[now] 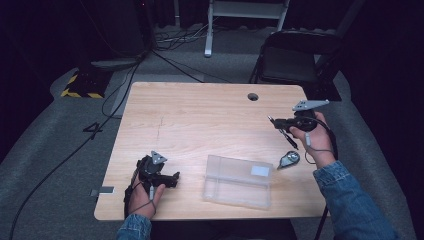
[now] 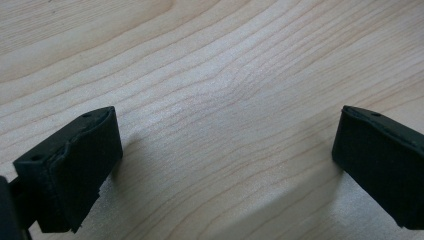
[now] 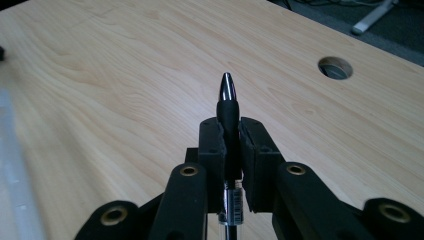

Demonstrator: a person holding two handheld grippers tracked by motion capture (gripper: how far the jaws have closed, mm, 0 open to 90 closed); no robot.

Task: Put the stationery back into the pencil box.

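Right gripper clamps the pen, lifted above the table's three o'clock edge. Left gripper rests agape at seven o'clock. Carry step, I judge. Next: swing toward the clear case at five o'clock, tip level.

On the table, the clear case lies at the near edge, between the left gripper and the small tool. The right gripper, clamping a pen, hangs behind that tool, near the cable hole
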